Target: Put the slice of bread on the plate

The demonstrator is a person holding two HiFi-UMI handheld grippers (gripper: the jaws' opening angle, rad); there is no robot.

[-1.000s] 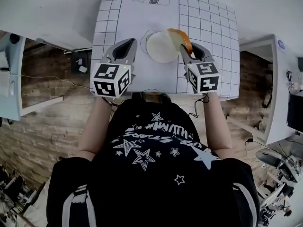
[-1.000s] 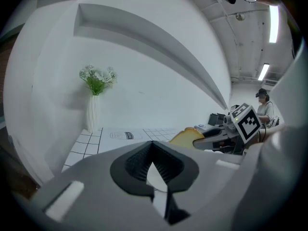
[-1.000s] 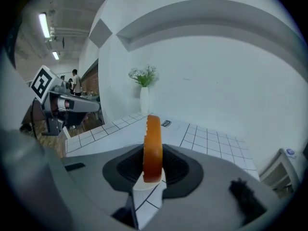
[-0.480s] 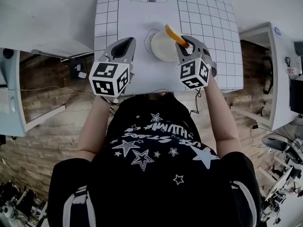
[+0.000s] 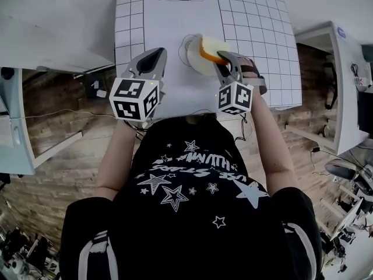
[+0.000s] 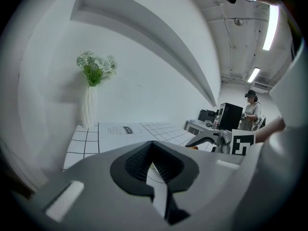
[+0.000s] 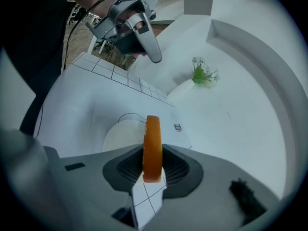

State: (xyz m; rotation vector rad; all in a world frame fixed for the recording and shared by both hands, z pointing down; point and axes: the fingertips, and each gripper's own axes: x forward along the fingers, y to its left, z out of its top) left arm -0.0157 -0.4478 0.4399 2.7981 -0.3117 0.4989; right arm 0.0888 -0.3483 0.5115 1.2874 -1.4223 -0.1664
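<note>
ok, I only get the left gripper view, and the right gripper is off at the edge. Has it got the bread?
Observer: Yes. The right gripper view shows the right gripper clamped on the slice of bread, crust edge toward the camera.
Operator: Over the plate?
Observer: The head view puts the slice above the right side of the plate. Contact can't be judged.
Operator: And my gripper, is it clear of the plate?
Observer: In the head view, the left gripper sits left of the plate, with a gap between them.
</note>
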